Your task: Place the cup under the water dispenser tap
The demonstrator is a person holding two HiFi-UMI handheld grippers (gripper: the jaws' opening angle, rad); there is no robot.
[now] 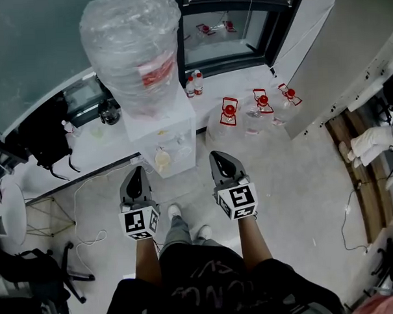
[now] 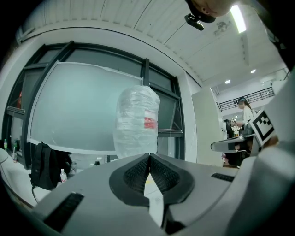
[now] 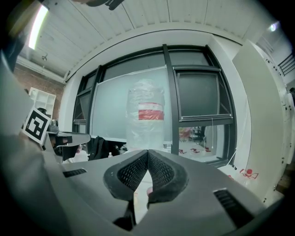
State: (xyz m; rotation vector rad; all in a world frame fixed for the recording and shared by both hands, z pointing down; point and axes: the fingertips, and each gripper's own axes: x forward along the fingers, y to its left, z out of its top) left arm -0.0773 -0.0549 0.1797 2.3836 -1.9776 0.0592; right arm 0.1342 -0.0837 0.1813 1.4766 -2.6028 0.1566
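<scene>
The white water dispenser (image 1: 161, 130) stands straight ahead, carrying a plastic-wrapped bottle (image 1: 132, 48) with a red label. A pale yellowish cup-like thing (image 1: 163, 160) sits in its front recess below the taps; I cannot make out more of it. My left gripper (image 1: 138, 171) is held just left of that recess, jaws shut with nothing between them. My right gripper (image 1: 217, 157) is held to the dispenser's right, also shut and empty. In the left gripper view the closed left gripper (image 2: 149, 156) points at the wrapped bottle (image 2: 136, 120). The right gripper (image 3: 148, 152) faces the same bottle (image 3: 145, 115).
Three clear water jugs with red caps (image 1: 229, 112) stand on the floor right of the dispenser, two small bottles (image 1: 194, 83) behind it. A black bag (image 1: 43, 137) lies on the low ledge at left, a chair base (image 1: 33, 284) is at lower left, and cables trail on the floor.
</scene>
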